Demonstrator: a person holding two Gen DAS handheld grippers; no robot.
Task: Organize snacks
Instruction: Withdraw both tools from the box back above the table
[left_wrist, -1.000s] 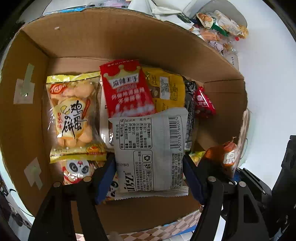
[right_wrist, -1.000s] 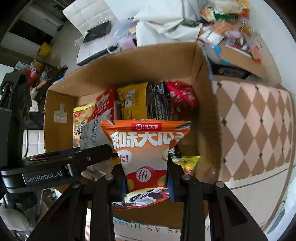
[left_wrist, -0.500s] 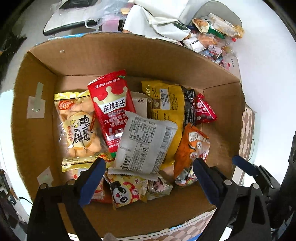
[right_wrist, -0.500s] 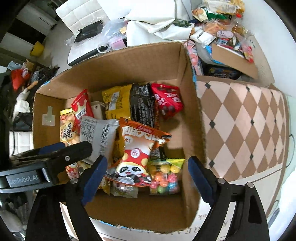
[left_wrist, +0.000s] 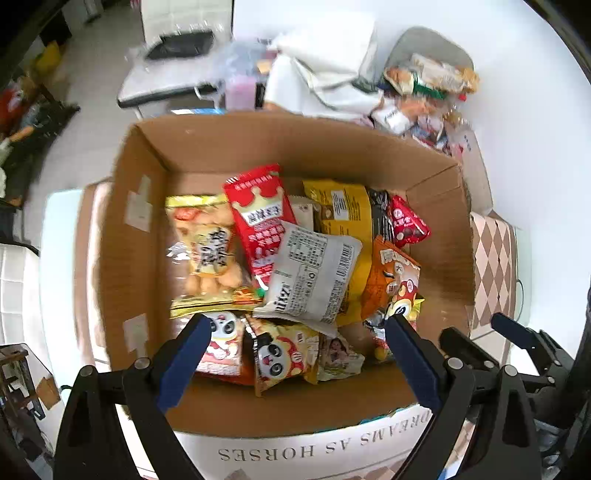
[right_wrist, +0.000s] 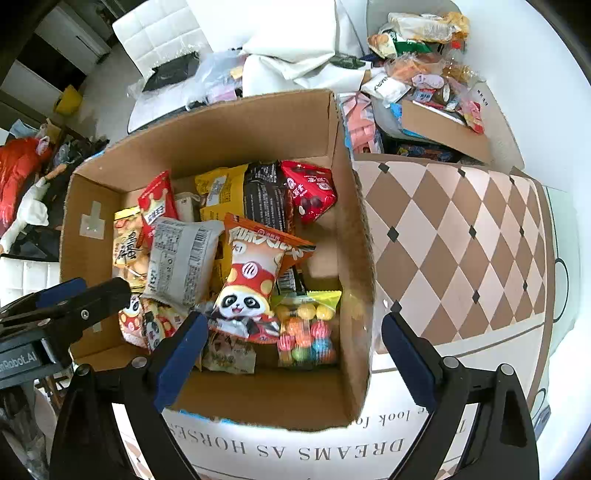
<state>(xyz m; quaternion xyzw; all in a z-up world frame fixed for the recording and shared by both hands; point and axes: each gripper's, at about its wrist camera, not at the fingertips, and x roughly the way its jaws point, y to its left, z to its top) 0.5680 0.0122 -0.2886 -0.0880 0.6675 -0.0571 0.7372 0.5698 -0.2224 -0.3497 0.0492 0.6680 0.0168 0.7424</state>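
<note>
Both grippers are seen above an open cardboard box (right_wrist: 343, 206) half filled with snack packets. The left gripper (left_wrist: 299, 354) is spread wide with nothing between its blue pads; the grey-white packet (left_wrist: 314, 277) with the barcode is lying loose on top of the heap, tilted across a red crown-printed bag (left_wrist: 258, 218) and a yellow bag (left_wrist: 343, 210).

The right gripper (right_wrist: 291, 350) is also spread — its jaws have just been opening — and nothing is pinched in it. The orange panda packet (right_wrist: 255, 280) is resting in the box, propped at a slant against the other bags, just beside a clear bag of coloured candy balls (right_wrist: 306, 328) near the right wall. A black packet (right_wrist: 266, 195) and a small red packet (right_wrist: 310, 192) are seen toward the far side.

The box is set on a bench (right_wrist: 461, 240) covered by a brown-and-cream diamond-patterned cloth. Beyond the box, a loose pile of further snacks (right_wrist: 417, 74) is seen, partly held in a smaller cardboard tray (right_wrist: 443, 129).
</note>
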